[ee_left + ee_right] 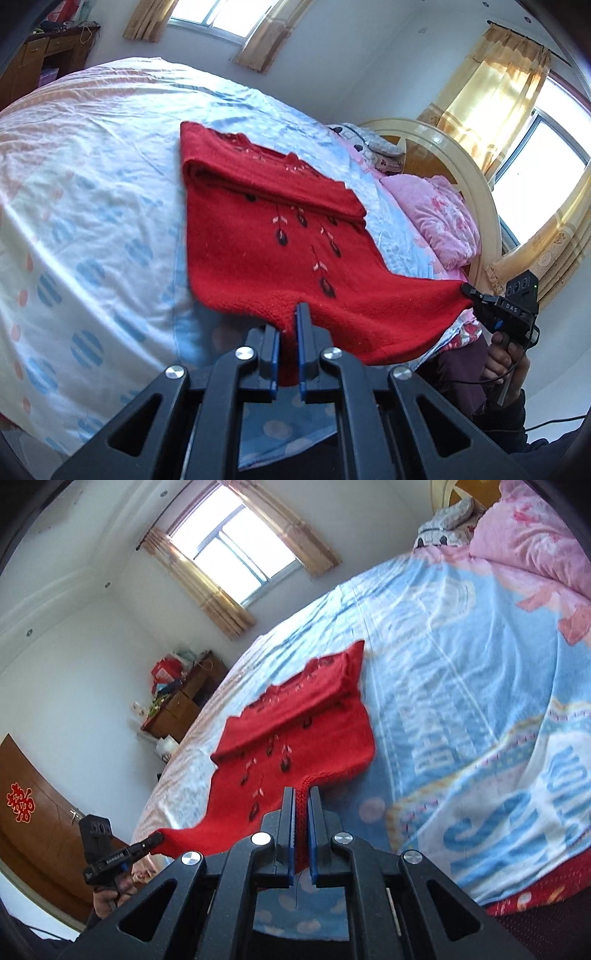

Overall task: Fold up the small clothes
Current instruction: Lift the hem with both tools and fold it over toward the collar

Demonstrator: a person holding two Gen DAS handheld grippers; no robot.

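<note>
While the red knitted sweater with dark embroidered flowers lies mid-frame on the pale blue printed bedsheet, sleeves folded across its chest, the left gripper is clenched on its hem at lower centre. The right gripper likewise pinches the hem's other corner, lifted off the sheet. A pink quilted blanket sits at right, seemingly against the cream headboard; a wooden cabinet stands at centre left.

A home bedroom: a bed with a patterned sheet, pink quilt, curtained windows and a wooden dresser
</note>
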